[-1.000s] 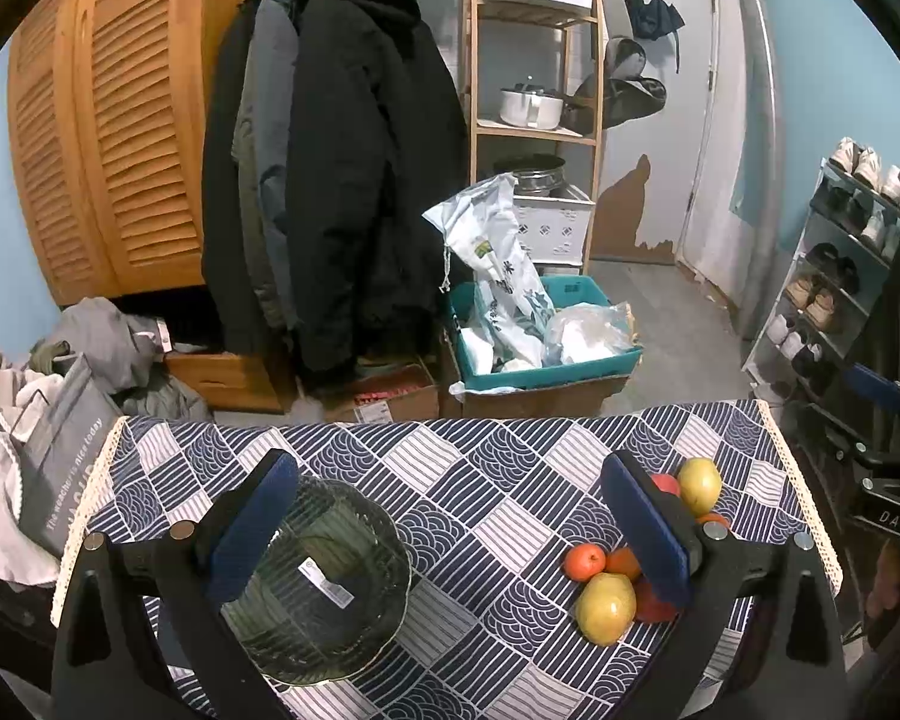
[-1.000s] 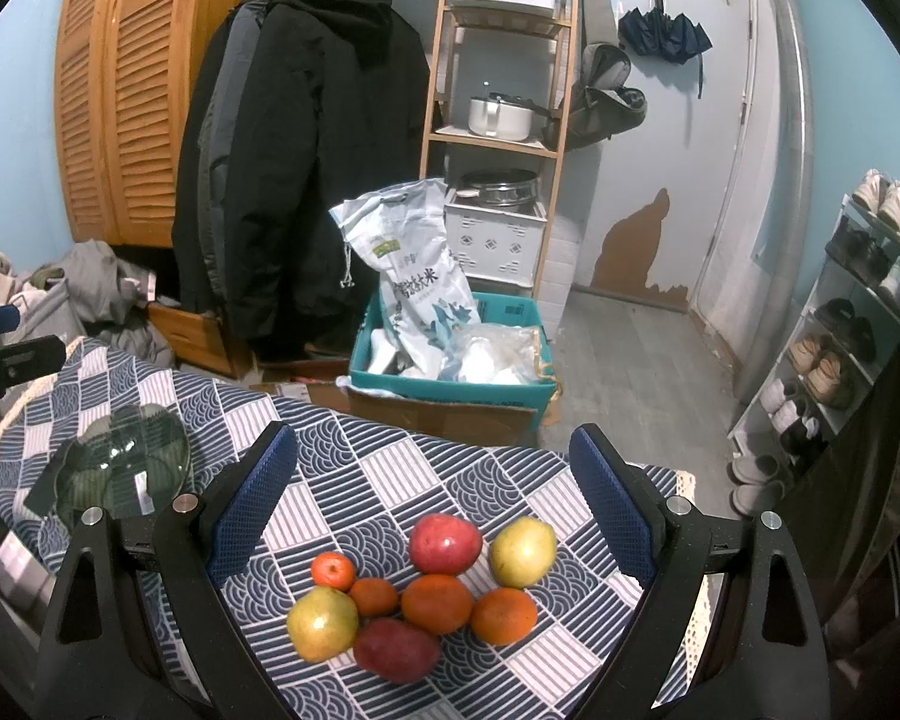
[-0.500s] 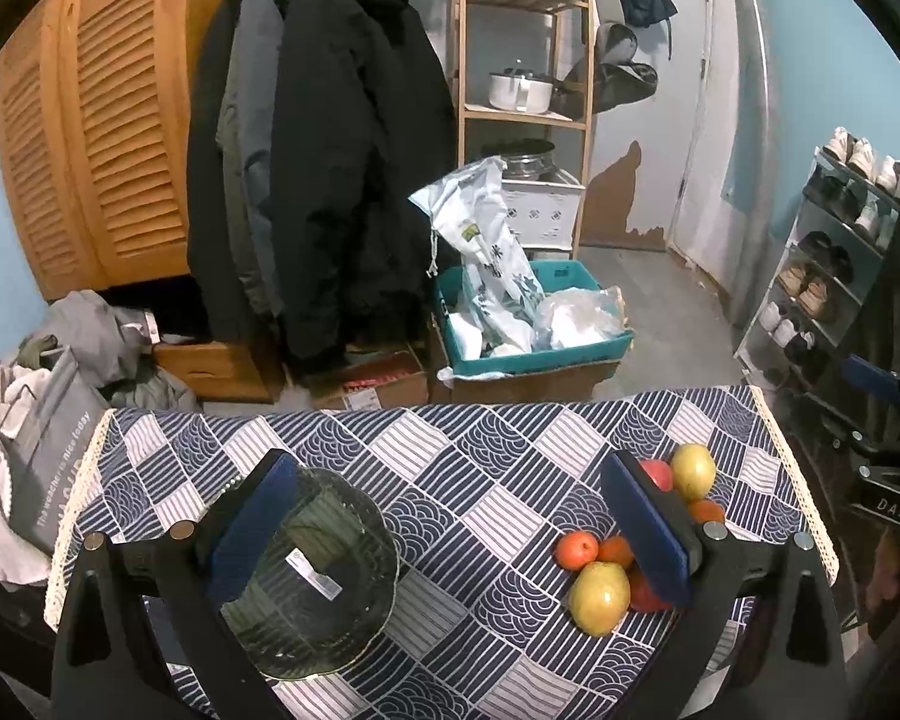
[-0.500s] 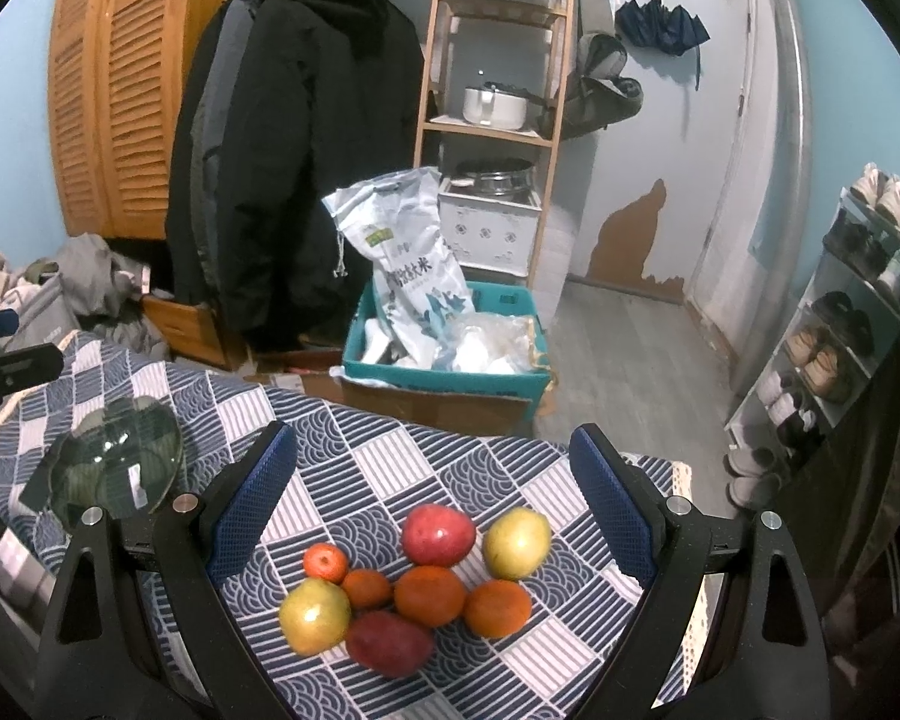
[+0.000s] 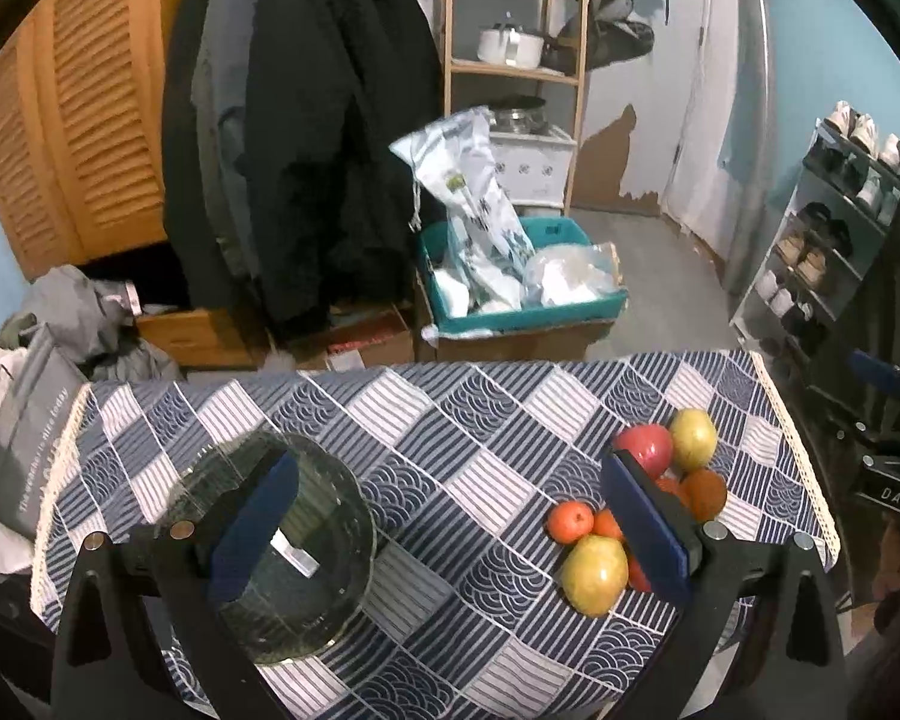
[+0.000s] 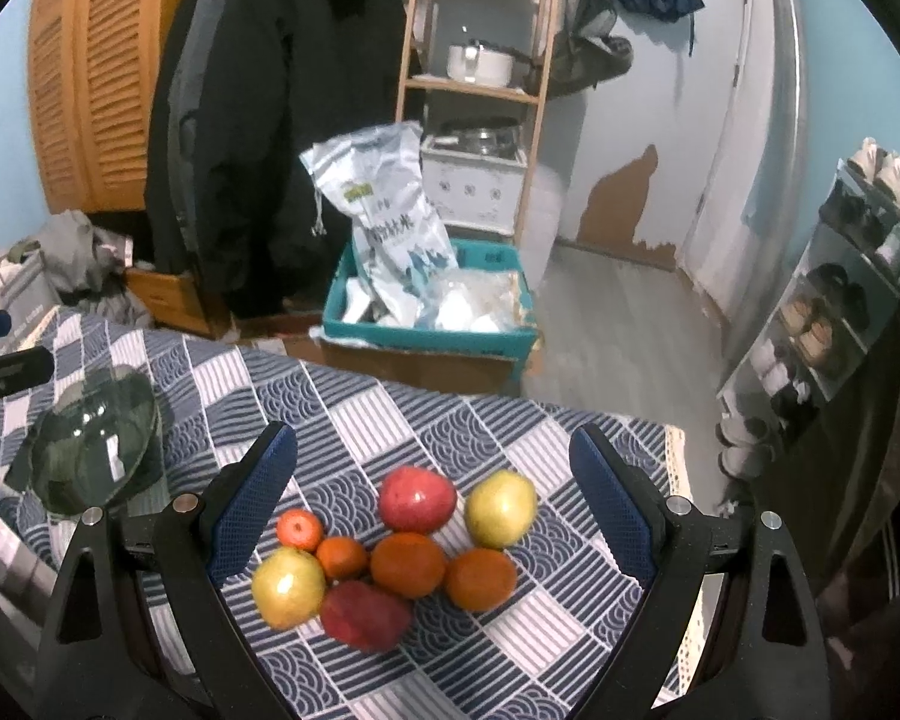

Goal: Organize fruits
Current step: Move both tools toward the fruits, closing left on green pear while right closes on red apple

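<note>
Your right gripper (image 6: 432, 510) hovers jaws spread over the fruit pile (image 6: 390, 552), while your left gripper (image 5: 450, 522), equally spread, waits near the glass bowl (image 5: 282, 546).

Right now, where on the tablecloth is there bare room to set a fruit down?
The widest free patch is the mid-cloth stretch between the glass bowl and the fruit cluster, plus the far edge of the tablecloth. It is crowded at the right end, where the fruits touch.

Left gripper (image 5: 450, 531) wide open, empty, above blue-white checked cloth surface (image 5: 426, 420). Clear round glass bowl (image 5: 306, 546) below left finger; mixed fruit cluster (image 5: 636, 498) beside right finger.
</note>
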`<action>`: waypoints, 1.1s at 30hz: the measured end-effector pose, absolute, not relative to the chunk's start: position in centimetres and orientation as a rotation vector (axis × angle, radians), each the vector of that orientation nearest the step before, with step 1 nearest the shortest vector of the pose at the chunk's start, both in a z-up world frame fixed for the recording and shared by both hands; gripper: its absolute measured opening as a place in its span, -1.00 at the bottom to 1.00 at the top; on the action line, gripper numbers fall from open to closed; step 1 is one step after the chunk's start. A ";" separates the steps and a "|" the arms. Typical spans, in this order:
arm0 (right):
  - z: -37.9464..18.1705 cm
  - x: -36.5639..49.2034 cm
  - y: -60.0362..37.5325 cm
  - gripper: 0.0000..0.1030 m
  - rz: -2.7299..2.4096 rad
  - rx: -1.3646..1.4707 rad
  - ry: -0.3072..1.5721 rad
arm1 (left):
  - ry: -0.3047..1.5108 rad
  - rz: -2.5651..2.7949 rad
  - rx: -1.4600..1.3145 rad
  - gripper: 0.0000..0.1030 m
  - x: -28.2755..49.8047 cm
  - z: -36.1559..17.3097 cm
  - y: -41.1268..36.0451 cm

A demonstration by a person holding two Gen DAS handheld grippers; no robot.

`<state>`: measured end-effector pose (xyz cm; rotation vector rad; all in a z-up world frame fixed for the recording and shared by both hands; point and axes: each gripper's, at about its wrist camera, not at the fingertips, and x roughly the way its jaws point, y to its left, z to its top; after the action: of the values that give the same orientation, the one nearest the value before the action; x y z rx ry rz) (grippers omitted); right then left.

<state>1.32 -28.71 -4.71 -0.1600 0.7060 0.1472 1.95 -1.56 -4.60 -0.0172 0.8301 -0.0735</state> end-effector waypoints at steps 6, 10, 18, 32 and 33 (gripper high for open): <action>-6.6 1.7 -29.4 0.77 0.149 -0.143 0.775 | 0.892 -0.101 -0.004 0.98 2.4 -6.7 -2.6; -8.4 1.9 -29.6 0.77 0.157 -0.134 0.832 | 0.932 -0.109 0.022 0.97 2.7 -8.4 -3.5; -11.9 2.3 -29.3 0.76 0.180 -0.131 0.934 | 0.991 -0.130 0.066 0.97 3.2 -11.4 -4.9; -19.2 2.9 -28.8 0.76 0.239 -0.095 1.143 | 1.074 -0.154 0.120 0.97 4.0 -16.7 -6.7; -19.8 3.1 -28.9 0.76 0.246 -0.082 1.160 | 1.078 -0.158 0.123 0.97 4.0 -16.9 -6.8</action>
<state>3.08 -28.90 -19.81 -0.0817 1.1604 0.2464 4.04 -6.83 -16.94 0.1226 1.0783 -0.1581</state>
